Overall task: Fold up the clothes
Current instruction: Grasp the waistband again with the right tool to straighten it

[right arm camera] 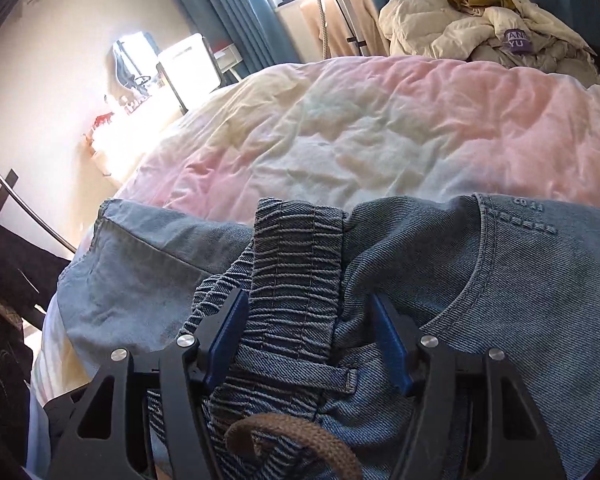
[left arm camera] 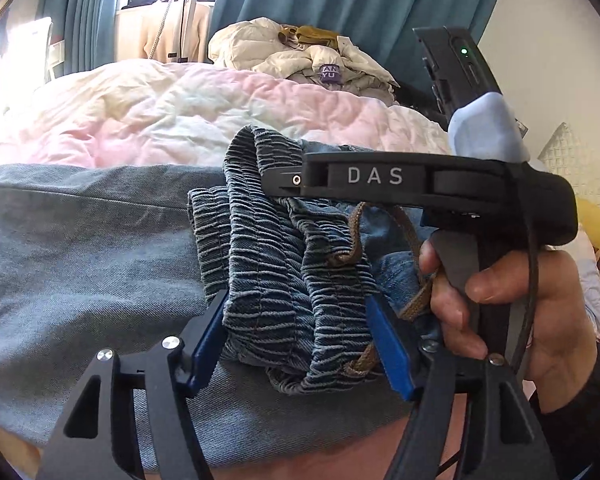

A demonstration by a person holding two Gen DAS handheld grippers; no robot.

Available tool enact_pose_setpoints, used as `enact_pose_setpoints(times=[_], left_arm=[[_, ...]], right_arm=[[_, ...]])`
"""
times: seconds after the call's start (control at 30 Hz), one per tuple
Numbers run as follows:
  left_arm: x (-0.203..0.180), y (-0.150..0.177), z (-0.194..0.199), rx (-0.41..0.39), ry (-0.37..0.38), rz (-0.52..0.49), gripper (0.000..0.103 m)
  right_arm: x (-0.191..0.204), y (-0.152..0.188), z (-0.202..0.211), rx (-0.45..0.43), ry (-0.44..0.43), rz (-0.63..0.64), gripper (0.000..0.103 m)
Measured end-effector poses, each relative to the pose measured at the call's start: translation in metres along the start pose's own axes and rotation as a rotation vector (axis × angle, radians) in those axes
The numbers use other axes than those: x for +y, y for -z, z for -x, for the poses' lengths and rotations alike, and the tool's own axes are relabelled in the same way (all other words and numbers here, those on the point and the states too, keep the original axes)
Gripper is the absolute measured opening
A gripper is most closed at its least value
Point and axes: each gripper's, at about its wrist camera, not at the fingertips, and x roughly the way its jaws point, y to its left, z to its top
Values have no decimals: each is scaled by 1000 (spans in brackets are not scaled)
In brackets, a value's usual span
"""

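Your two grippers sit on the bunched elastic waistband of the jeans, at the near edge of the bed.

Your left gripper [left arm camera: 296, 320] has its blue pads pressed against both sides of the gathered waistband [left arm camera: 284, 264], gripping it. Your right gripper [right arm camera: 308, 328] straddles the same waistband; whether its pads truly pinch, I cannot tell. The brown drawstring [right arm camera: 292, 436] loops just below. The jeans [right arm camera: 520, 280] lie flat on the pink quilt [right arm camera: 360, 128]; your right hand [left arm camera: 512, 304] holds its gripper's handle.
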Motion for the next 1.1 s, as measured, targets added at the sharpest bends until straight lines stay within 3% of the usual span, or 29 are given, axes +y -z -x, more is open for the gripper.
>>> enact_pose_setpoints(times=[0.03,0.07,0.13,0.23,0.4,0.5,0.67,0.8,1.1], left_arm=[[0,1,1,3,-1,5,69],[0,2,2,4,-1,10,69],[-1,3,5,1,-1,12,69],[-3,4,9,1,6,11,69],[0,6,13,0,16,36,69],[-1,8,9,7,-7,30,69],[-8,6,14,-13,-48,2,69],[-7,3,25,-7,-90,26,69],[9,12,99,-139,-67,136,71]], right_arm=[[0,0,1,-11,14,1,51],[0,0,2,-24,21,-3,35],[-3,-1,6,-52,18,-23,33],[-9,-1,12,-79,3,-58,18],[-19,3,4,-69,-32,-94,18],[-29,11,-11,-59,-53,-131,19],[-26,12,2,-99,-49,-126,20],[-15,12,26,-112,23,-85,21],[-24,45,129,-154,126,-94,21]])
